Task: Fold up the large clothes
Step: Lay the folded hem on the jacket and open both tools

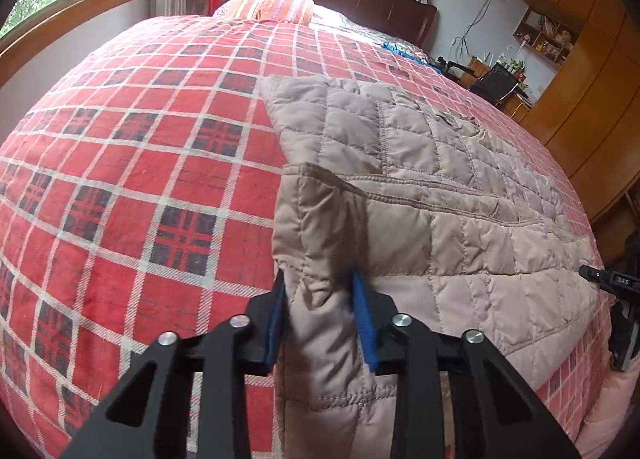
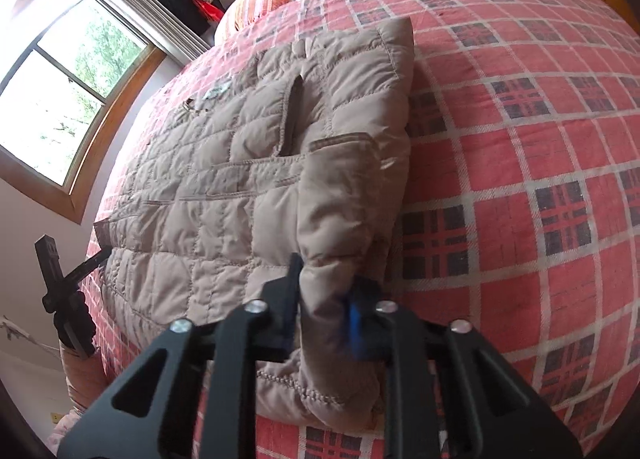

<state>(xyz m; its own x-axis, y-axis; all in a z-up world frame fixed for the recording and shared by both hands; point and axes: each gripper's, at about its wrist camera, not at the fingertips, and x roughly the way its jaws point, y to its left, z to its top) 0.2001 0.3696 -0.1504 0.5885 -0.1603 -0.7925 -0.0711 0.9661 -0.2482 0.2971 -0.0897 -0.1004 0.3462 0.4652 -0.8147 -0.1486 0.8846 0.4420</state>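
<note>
The beige quilted jacket (image 2: 224, 187) hides its own folded-under layers, and the blue fingertips (image 2: 354, 323) look pretty blurry.

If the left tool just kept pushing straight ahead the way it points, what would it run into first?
The left tool already has the beige quilted jacket between its fingers, so it would meet more of that jacket first, then probably the plaid bedspread beyond.
</note>
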